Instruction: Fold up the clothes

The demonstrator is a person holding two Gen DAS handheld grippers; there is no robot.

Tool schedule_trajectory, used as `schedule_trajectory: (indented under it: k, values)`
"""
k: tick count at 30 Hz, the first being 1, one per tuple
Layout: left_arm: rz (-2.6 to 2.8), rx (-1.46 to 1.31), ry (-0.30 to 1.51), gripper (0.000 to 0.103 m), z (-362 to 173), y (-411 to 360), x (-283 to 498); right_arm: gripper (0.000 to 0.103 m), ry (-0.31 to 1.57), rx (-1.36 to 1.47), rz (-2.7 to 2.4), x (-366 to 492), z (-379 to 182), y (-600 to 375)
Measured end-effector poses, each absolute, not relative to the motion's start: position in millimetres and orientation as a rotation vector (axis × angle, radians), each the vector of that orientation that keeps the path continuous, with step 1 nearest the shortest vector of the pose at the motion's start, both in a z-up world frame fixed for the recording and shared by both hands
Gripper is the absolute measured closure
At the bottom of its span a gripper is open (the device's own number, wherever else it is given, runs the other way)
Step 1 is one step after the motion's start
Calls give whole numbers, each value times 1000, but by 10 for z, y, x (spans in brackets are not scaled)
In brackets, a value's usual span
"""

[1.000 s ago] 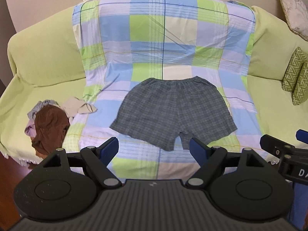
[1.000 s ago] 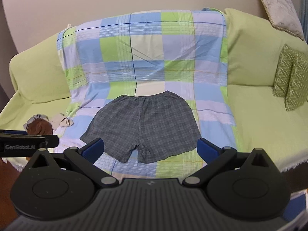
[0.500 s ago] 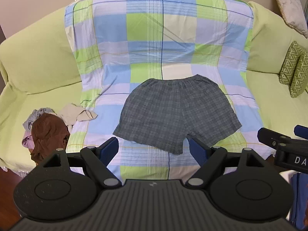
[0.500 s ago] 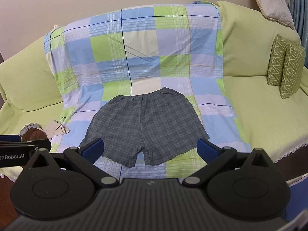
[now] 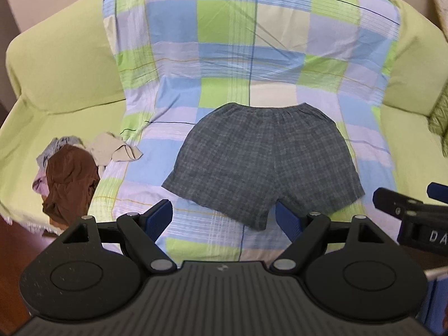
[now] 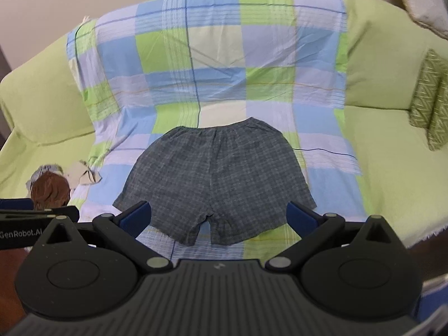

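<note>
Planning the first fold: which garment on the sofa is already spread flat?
The grey plaid shorts, laid flat on the checked sheet, waistband toward the backrest. The brown garment and beige cloth lie crumpled in a pile.

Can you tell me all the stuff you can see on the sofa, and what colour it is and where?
Dark grey checked cotton shorts: one, spread flat in the middle of the seat, waistband toward the backrest.
Blue, green and lilac checked sheet: one, draped over the backrest and seat, under the shorts.
Light green sofa: one, fills the view.
Pile of crumpled clothes: one heap, brown on top, beige and lilac bits beside it, on the seat's left end.
Green zigzag-patterned cushions: two, propped at the right end.
Pale patterned pillow: one, on the backrest, top right.
Left gripper: black with blue pads, open, empty.
Right gripper: the same, open, empty.
</note>
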State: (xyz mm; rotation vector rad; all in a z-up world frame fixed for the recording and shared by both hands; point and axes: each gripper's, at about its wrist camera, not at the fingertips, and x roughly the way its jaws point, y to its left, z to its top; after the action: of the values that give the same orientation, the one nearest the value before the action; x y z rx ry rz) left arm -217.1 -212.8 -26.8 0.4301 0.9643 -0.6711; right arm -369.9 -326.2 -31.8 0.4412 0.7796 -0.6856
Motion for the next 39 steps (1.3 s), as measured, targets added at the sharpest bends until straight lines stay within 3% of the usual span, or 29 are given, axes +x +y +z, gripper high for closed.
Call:
schedule_trajectory:
  k: [11,13,23,28,29,33,36,39]
  values:
    - [-551,343,1070,20,-640,-2874,-2416,1,862,381,-526,-3754,-549,-4453]
    - [-557,365,1098,14,-808,-3001,-2452,1,889,395,-498,-3790,-654,-4650]
    - [-586,467,1233,12,-1637,-3664,-2638,3,958,601,-326,-3678,-1544,-5731]
    - [-491,404,1197,12,-2188,-4339,-2868,4,1022,658,-172,-3488,-2004,-6294]
    - [-446,386,1194,12,-2331,-4481,-2919,5,1034,669,-140,-3450,-2096,-6407]
    - [-367,335,1161,13,-2777,-4987,-3191,40,1082,712,-15,-3298,-2464,-6857]
    - [-387,407,1116,13,-2988,-5249,-3379,43,1139,756,104,-3271,-2889,-7133]
    - [-406,478,1069,13,-3200,-5511,-3566,55,1216,779,173,-3209,-3297,-7212]
